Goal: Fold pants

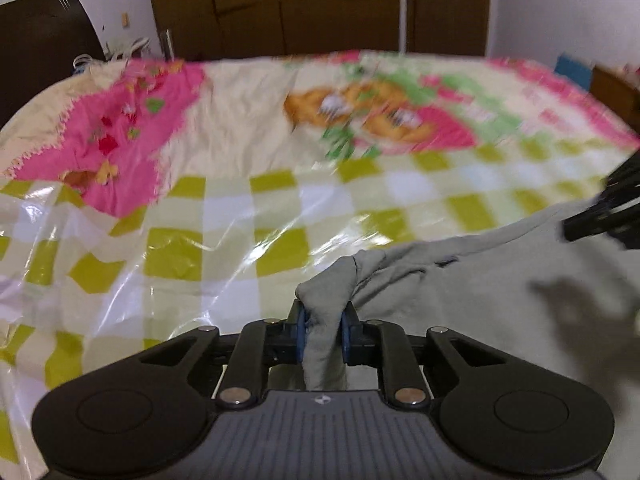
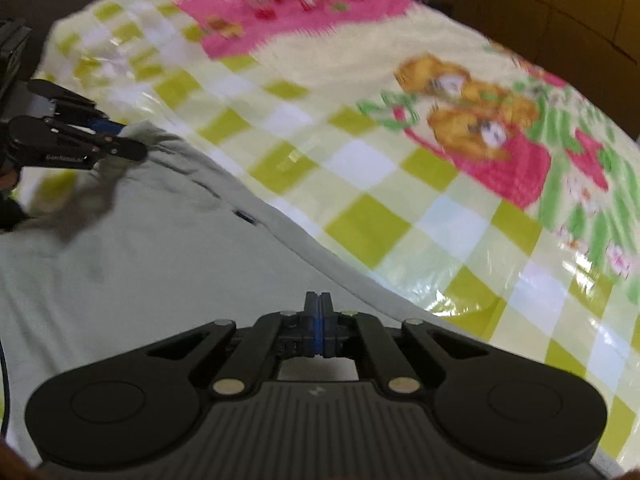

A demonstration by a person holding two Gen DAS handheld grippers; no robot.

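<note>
The pale grey-green pants [image 1: 480,276] lie spread on the plastic-covered checked bed cover. My left gripper [image 1: 324,320] is shut on a bunched corner of the pants, the cloth pinched between its blue pads. In the right wrist view the pants [image 2: 140,264] fill the lower left, and my left gripper [image 2: 124,140] shows at the far left holding their corner. My right gripper [image 2: 318,312] has its jaws pressed together just above the pants' edge; I cannot tell whether cloth is between them. It also shows at the right edge of the left wrist view [image 1: 592,220].
The bed cover [image 1: 240,208] has green and white checks, pink patches and a bear print [image 2: 472,108], under shiny plastic. A brown wooden wardrobe [image 1: 312,4] stands behind the bed. A dark headboard [image 1: 40,40] is at far left.
</note>
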